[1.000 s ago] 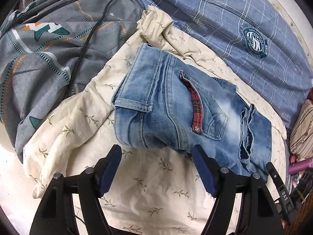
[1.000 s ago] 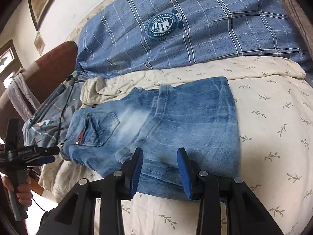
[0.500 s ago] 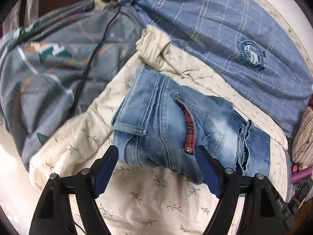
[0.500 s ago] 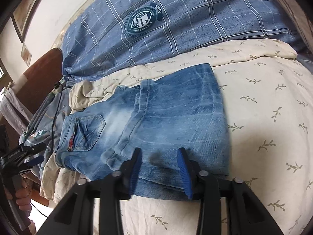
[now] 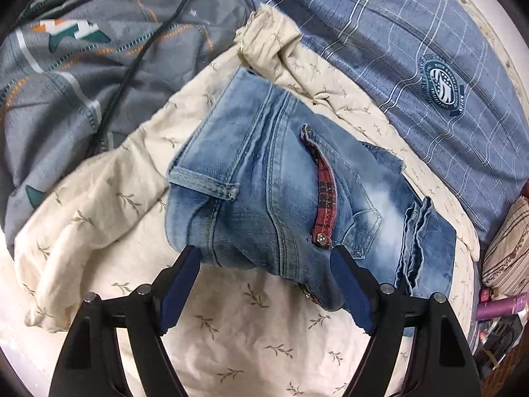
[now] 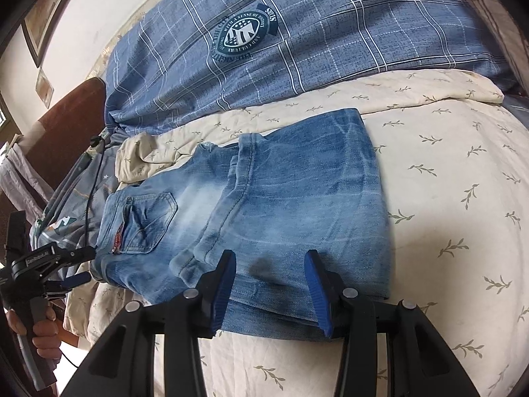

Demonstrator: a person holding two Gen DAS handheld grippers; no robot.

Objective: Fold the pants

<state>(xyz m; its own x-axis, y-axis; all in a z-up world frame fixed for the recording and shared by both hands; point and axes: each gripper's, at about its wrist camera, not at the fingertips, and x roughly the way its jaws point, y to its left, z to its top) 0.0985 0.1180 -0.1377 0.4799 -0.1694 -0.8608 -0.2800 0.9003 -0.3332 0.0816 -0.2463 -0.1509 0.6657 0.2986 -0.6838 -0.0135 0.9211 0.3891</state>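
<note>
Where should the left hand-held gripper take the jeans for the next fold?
Probably the waistband end of the jeans, at the near edge between the open left hand-held gripper pads. Come in low from the near side over the cream sheet: that edge overhangs slightly and is thick layered denim.

I see faded light-blue jeans with a red plaid pocket trim. Cream quilt, olive sprig print. Blue windowpane-check pillow, teal-and-white crest. Grey blanket, orange and teal stitching. My gripper pads are blue.
</note>
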